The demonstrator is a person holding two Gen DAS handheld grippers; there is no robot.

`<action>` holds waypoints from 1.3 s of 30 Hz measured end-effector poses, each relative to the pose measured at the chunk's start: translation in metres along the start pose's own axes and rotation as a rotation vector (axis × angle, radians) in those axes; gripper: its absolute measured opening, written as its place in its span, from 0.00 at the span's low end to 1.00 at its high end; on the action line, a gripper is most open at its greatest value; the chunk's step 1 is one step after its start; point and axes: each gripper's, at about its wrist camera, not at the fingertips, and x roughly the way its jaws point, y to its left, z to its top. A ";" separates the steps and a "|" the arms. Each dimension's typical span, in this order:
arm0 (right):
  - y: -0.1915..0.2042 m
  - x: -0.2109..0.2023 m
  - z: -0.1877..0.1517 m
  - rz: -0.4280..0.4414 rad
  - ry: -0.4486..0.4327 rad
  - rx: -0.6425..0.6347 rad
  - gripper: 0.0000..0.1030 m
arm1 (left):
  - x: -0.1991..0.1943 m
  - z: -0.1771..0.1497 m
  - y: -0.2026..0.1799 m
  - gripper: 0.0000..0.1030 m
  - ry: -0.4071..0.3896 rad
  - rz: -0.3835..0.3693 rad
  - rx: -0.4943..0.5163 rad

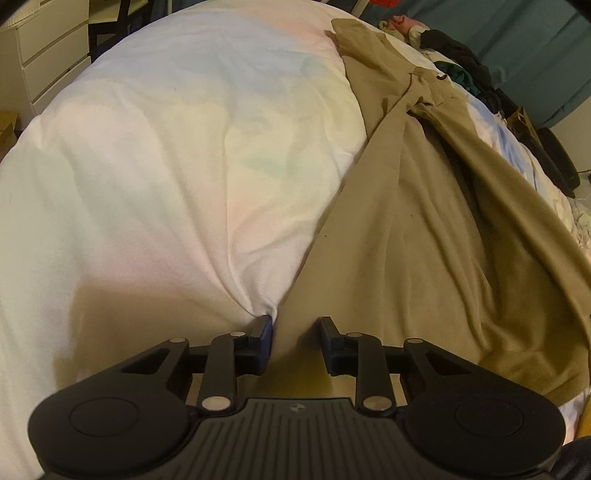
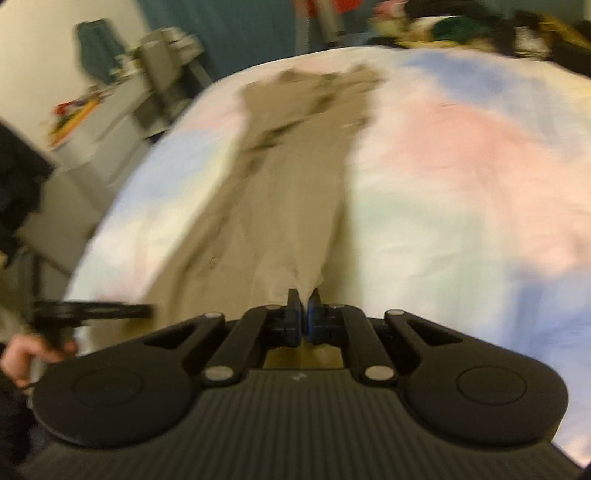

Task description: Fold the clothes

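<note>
Left wrist view: left hand-held gripper (image 1: pixel 295 328) spread open, astride trousers (image 1: pixel 424 240) edge, gripping nothing | right hand-held gripper (image 2: pixel 303 308) pinched onto trousers hem on bed (image 2: pixel 461 166) | advice: clamp left before lifting, avoid bedsheet, raise both evenly.

trousers (image 1: pixel 424 229) on bed (image 1: pixel 166 166), clothes pile (image 1: pixel 465 66) behind

Pastel bedspread (image 1: pixel 166 147) fills the room; white drawers (image 1: pixel 48 48) at ten o'clock, teal curtain (image 1: pixel 517 33) at one.
</note>
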 end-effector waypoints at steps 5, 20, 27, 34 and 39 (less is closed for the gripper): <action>-0.064 0.013 -0.003 -0.112 0.072 0.086 0.06 | 0.001 -0.002 -0.003 0.28 0.010 0.006 0.021; -0.024 0.020 -0.009 0.083 0.063 0.115 0.06 | -0.016 -0.010 -0.022 0.33 -0.064 0.013 0.118; -0.039 0.012 -0.013 0.149 -0.030 0.224 0.06 | -0.025 -0.018 -0.061 0.47 -0.092 -0.344 0.030; -0.054 0.022 -0.015 0.186 -0.018 0.271 0.07 | 0.044 -0.029 -0.130 0.47 0.125 -0.675 -0.137; -0.057 0.026 -0.018 0.184 -0.003 0.273 0.08 | 0.073 -0.039 -0.165 0.33 0.181 -0.711 -0.178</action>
